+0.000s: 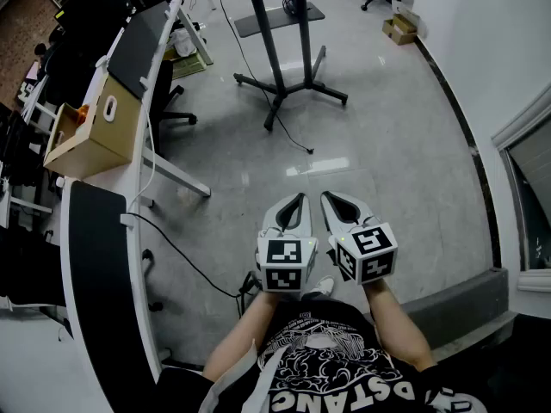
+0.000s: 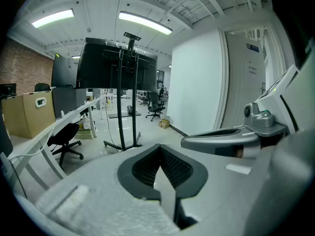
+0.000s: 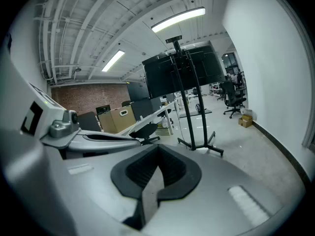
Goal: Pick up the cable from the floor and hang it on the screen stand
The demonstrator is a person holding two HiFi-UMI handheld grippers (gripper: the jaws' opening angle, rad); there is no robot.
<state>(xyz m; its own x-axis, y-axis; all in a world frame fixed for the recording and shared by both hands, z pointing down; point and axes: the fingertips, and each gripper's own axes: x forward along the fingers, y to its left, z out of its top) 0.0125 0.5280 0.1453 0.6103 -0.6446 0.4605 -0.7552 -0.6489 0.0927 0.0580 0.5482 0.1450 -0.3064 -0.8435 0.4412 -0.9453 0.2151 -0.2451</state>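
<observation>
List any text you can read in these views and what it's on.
"STAN": the middle of large white print on the person's black shirt; the letters at either end are unclear.
Blue sign on the grey door panel: too small to read.
Cardboard box label: blurred, unreadable.

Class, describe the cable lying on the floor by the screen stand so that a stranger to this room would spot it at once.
Find the black screen stand with splayed feet on the grey floor. A thin black cable trails out from its base and ends loose beside a bright reflection. The other black cable runs off the white desk instead.
</observation>
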